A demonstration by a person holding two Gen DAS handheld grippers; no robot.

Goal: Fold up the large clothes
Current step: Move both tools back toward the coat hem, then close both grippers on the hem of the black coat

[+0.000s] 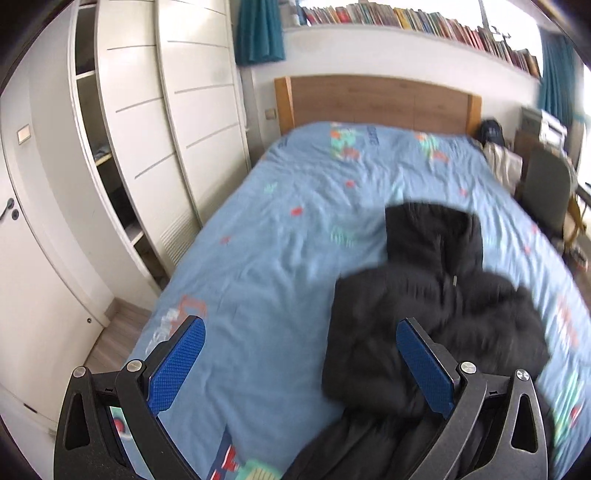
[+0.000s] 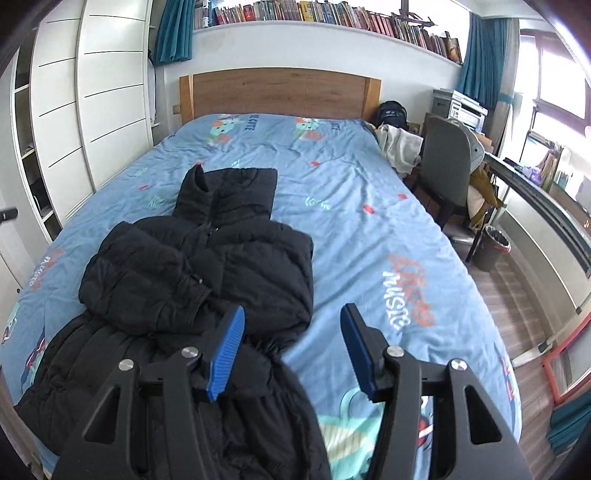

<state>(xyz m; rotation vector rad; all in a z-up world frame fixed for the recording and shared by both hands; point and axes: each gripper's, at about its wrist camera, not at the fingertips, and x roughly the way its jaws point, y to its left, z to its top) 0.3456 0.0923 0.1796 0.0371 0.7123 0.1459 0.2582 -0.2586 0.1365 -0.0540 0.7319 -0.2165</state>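
A black quilted puffer jacket with a hood (image 2: pixel 207 266) lies on a bed covered by a light blue printed bedsheet (image 2: pixel 351 206). In the right wrist view the jacket is on the left half of the bed. Its hood points toward the brown wooden headboard (image 2: pixel 277 92), both sleeves are folded across the chest, and the lower part reaches the near edge of the bed. In the left wrist view the same jacket (image 1: pixel 436 295) is on the right side, and this picture is somewhat blurred.

The left gripper (image 1: pixel 301 365) has its two blue-padded fingers spread wide and holds nothing. One finger stands over the bare sheet (image 1: pixel 258 240), the other over the jacket's edge. The right gripper (image 2: pixel 293 350) is also spread apart and empty. Its left finger is above the jacket's waist, its right finger above the sheet.

On the sheet, white letters read "MUSIC" (image 2: pixel 397 302), with orange letters beside them that I cannot read surely. Near the headboard some blue letters look like "CUTE", but they are small.

Beside the bed stands a white wardrobe with sliding doors (image 2: pixel 92 96). A long shelf of books (image 2: pixel 332 14) runs above the headboard, with teal curtains (image 2: pixel 484 55) at its ends. A grey chair (image 2: pixel 447 162) and a dark round waste bin (image 2: pixel 493 247) stand on the wooden floor at the right.
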